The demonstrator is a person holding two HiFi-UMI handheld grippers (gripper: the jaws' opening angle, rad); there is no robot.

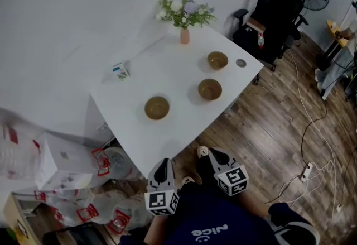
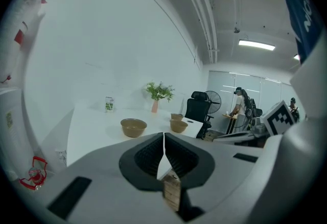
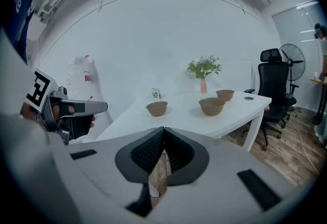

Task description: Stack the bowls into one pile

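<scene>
Three bowls apart on table (image 1: 167, 73) — near bowl (image 1: 157, 107) at 7 o'clock from table's middle, second bowl (image 1: 210, 89) at 3, far bowl (image 1: 217, 60) at 2. Left gripper (image 1: 163, 162), right gripper (image 1: 214, 152) short of table at 6 — both empty, fingers pressed together.

I see a round tan-brown bowl (image 1: 157, 107) nearest me, a 2nd matching bowl (image 1: 210, 89) to its right and a 3rd bowl (image 1: 217, 60) beyond that. All 3 sit upright, empty and apart on the white table (image 1: 167, 73).
</scene>
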